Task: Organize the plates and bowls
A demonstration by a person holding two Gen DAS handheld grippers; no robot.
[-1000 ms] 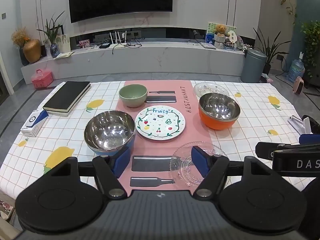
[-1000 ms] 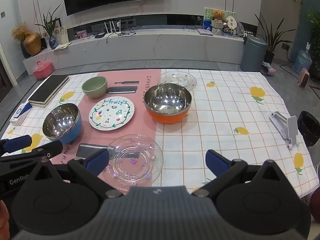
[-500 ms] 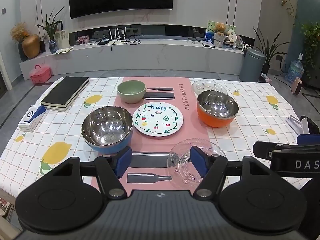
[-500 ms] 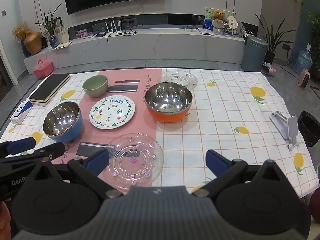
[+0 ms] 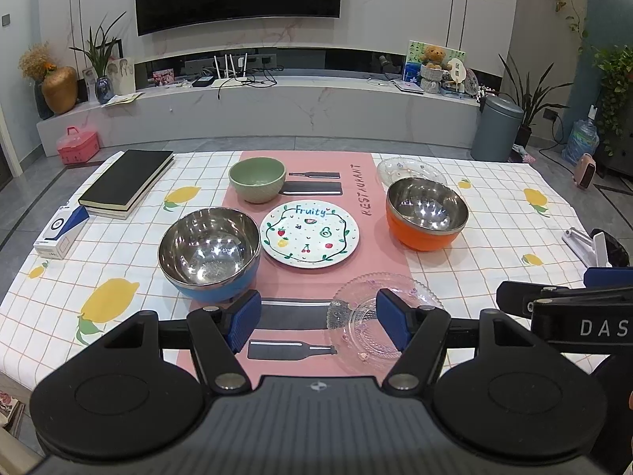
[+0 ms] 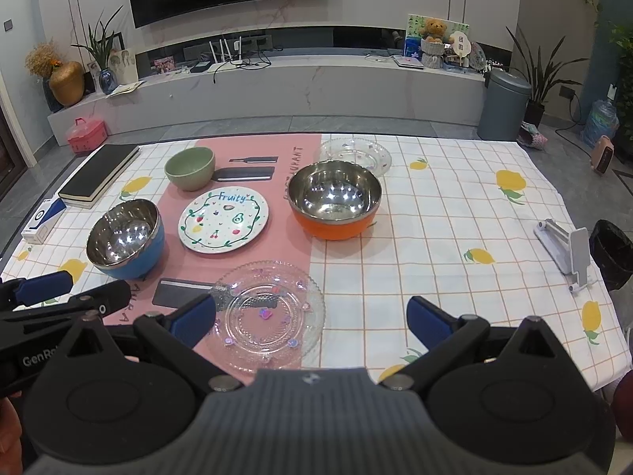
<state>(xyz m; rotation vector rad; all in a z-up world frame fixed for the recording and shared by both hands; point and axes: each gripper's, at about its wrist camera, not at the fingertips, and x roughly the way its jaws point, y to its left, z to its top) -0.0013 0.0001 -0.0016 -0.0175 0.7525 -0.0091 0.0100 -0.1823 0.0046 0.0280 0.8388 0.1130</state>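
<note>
The left gripper [image 5: 318, 322] is held above the near edge of the table with its blue pads spread apart and nothing between them; the right gripper [image 6: 310, 320] is likewise held wide apart and empty, just beside the left one. Nearest to both, a clear glass plate [image 6: 271, 312] is seen lying flat, half on the pink runner [image 5: 379, 245] and half on the lemon-print tablecloth [image 6: 455, 213]; to its left, a steel bowl with a blue shell [image 5: 209, 247] is set upright at the runner's edge. Just beyond, a white plate lettered "Fruity" [image 5: 309, 233] is laid flat on the runner between the blue bowl and a steel bowl with an orange shell [image 6: 334, 200], which stands where runner and cloth meet. Farther back, a green bowl [image 5: 257, 179] is placed upright on the runner, and a second clear glass plate [image 6: 355, 153] is found behind the orange bowl; whether the two touch cannot be told from these views. At the far left, a black book [image 5: 126, 182] and a small blue-and-white box [image 5: 61, 231] are seen; at the right edge a white folding stand [image 6: 565, 247] is set.
</note>
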